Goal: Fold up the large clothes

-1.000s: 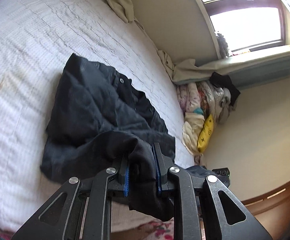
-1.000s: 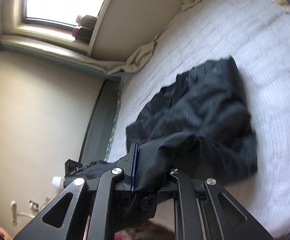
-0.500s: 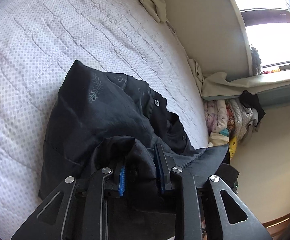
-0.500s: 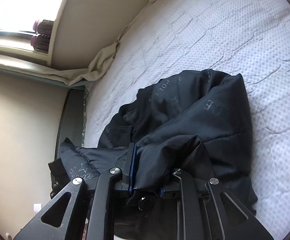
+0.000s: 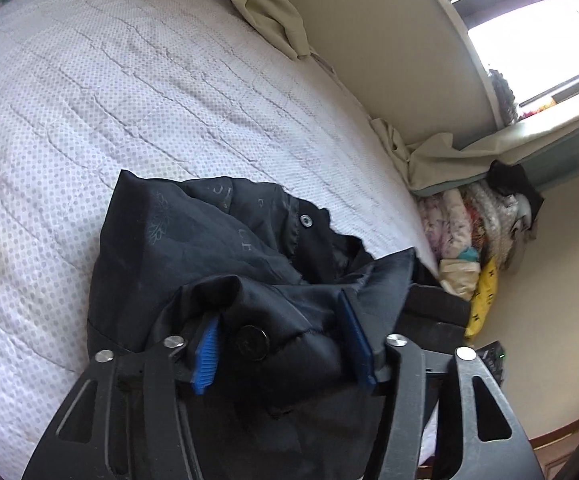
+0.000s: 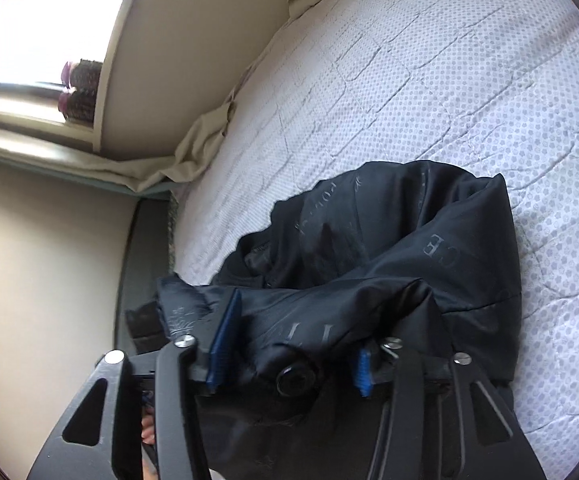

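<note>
Both claws opening, black jacket bunched loosely between each.

A bed covered in a white quilted spread with a pale dotted pattern carries a bunched black jacket near its edge, while a crumpled beige sheet lies along the side that meets the wall

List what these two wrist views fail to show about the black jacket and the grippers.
- Black jacket, left wrist view: its near hem runs under the opening left gripper and off the bottom edge.
- Right wrist view: the opening right gripper covers the near fold.
- The faint lettering on the lining is too dim to read.
</note>
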A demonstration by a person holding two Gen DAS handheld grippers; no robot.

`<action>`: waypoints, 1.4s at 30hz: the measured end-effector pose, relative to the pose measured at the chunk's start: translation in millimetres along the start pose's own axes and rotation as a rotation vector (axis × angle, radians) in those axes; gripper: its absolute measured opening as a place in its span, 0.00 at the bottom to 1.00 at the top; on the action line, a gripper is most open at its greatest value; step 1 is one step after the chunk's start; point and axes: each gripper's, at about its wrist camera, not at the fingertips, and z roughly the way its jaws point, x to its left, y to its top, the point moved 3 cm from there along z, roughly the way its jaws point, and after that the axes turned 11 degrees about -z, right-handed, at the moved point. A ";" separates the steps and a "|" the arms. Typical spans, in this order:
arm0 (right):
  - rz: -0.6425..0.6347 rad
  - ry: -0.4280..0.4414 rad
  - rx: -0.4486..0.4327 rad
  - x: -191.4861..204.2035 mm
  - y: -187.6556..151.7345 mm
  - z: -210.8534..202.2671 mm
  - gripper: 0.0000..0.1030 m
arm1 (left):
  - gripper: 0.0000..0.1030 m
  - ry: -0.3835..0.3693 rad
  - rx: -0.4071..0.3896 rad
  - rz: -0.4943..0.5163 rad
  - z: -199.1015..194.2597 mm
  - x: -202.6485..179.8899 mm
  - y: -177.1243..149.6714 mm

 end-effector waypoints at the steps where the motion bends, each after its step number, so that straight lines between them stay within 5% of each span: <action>1: 0.012 0.015 -0.009 -1.5 0.1 -2.3 0.55 | 0.66 -0.026 -0.002 -0.018 -3.6 0.8 1.2; 8: 0.155 0.152 -0.071 -13.6 3.7 -17.0 0.63 | 0.81 -0.109 -0.029 -0.115 -17.1 11.6 11.6; 11: 0.197 0.197 -0.117 -15.5 7.2 -29.8 0.66 | 0.81 -0.105 -0.115 -0.118 -38.3 11.6 14.8; 13: 0.161 0.121 -0.153 -12.9 10.9 -40.3 0.66 | 0.83 -0.068 -0.188 -0.067 -51.4 3.3 12.9; 17: 0.060 0.009 -0.218 6.0 15.5 -60.2 0.67 | 0.85 0.043 -0.315 0.190 -58.1 -43.6 -17.9; 21: -0.399 -0.332 -0.239 86.9 0.4 -61.3 0.67 | 0.88 0.191 -0.358 0.545 -18.2 -94.0 -84.2; 24: -0.715 -0.536 -0.249 138.5 -32.4 -38.5 0.57 | 0.88 0.251 -0.317 0.671 14.6 -105.5 -119.0; 26: -0.834 -0.582 -0.214 155.0 -52.3 -17.5 0.51 | 0.88 0.366 -0.279 0.733 44.6 -103.8 -133.9; 31: -0.914 -0.771 -0.065 127.6 -68.6 36.1 0.43 | 0.87 0.652 -0.257 0.693 86.1 -50.2 -111.9; 34: -0.856 -0.815 0.009 94.3 -61.7 47.6 0.42 | 0.87 0.683 -0.228 0.623 90.0 -20.7 -94.5; 42: -0.683 -0.738 0.102 39.0 -49.4 59.6 0.40 | 0.87 0.681 -0.185 0.557 94.9 5.6 -77.8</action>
